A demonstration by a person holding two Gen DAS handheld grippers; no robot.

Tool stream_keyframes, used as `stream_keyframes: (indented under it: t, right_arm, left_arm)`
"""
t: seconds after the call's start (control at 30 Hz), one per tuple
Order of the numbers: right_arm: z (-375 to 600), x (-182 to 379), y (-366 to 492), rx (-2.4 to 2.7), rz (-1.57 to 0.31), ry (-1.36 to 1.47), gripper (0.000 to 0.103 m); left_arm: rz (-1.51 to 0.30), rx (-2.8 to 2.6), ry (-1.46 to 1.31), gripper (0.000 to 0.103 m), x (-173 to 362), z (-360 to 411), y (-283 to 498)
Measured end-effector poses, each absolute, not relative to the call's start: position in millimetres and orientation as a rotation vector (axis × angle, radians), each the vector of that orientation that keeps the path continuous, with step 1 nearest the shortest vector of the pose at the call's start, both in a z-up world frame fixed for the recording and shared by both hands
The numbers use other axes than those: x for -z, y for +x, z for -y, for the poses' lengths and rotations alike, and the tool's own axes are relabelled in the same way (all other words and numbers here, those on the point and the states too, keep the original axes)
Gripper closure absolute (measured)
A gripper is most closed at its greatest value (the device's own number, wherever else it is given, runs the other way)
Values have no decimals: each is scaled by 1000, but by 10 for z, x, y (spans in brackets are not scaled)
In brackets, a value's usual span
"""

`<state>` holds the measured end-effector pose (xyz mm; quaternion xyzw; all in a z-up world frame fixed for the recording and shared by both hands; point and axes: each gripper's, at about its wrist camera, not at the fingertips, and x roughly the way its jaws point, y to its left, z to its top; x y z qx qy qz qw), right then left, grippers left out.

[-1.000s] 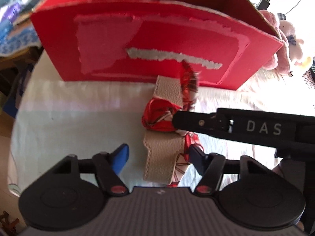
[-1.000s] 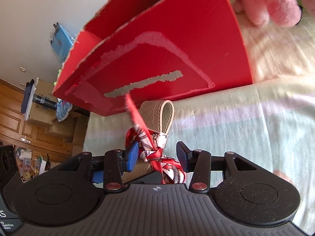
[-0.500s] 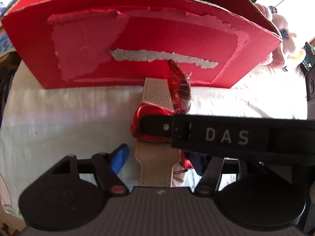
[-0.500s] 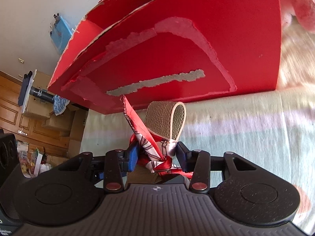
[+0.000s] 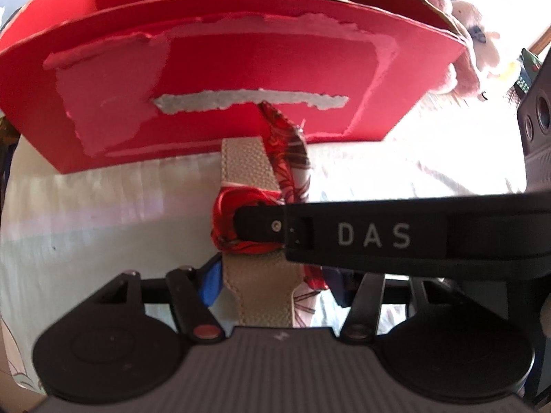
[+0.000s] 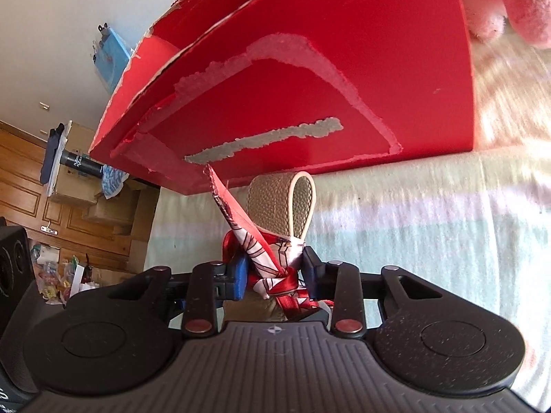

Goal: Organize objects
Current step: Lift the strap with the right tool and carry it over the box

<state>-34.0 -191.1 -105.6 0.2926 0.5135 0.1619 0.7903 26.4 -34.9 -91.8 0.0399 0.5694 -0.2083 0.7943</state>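
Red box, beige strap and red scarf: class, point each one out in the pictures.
Red box (image 5: 220, 58): left wrist view, on its torn front wall.
Beige strap (image 6: 275, 203): right wrist view, on the upright loop.
Red scarf (image 5: 248, 199): left wrist view, on the knot around the strap.

Pale bedsheet (image 6: 430, 241) carries red box (image 6: 344, 86), pink plush (image 6: 516, 3)

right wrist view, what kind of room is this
Probably a bedroom at home: the red cardboard box sits on a pale striped bedsheet, a pink plush toy lies behind it, and wooden panelled cabinets with stacked boxes line the far wall.
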Motion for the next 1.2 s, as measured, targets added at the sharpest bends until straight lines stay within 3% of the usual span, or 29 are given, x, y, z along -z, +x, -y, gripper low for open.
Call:
stream_keyframes:
  t: [0.5, 0.87, 1.2]
  right_arm:
    - [2425, 830, -741, -238, -1052, 682, 69]
    - [2919, 485, -1167, -92, -908, 758, 69]
    - [3029, 15, -1069, -81, -799, 751, 70]
  left_arm:
    - [-1228, 649, 288, 47, 664, 1229, 87]
    - [-1113, 840, 445, 47, 314, 1950, -217]
    - [-977, 868, 385, 47, -246, 1861, -169]
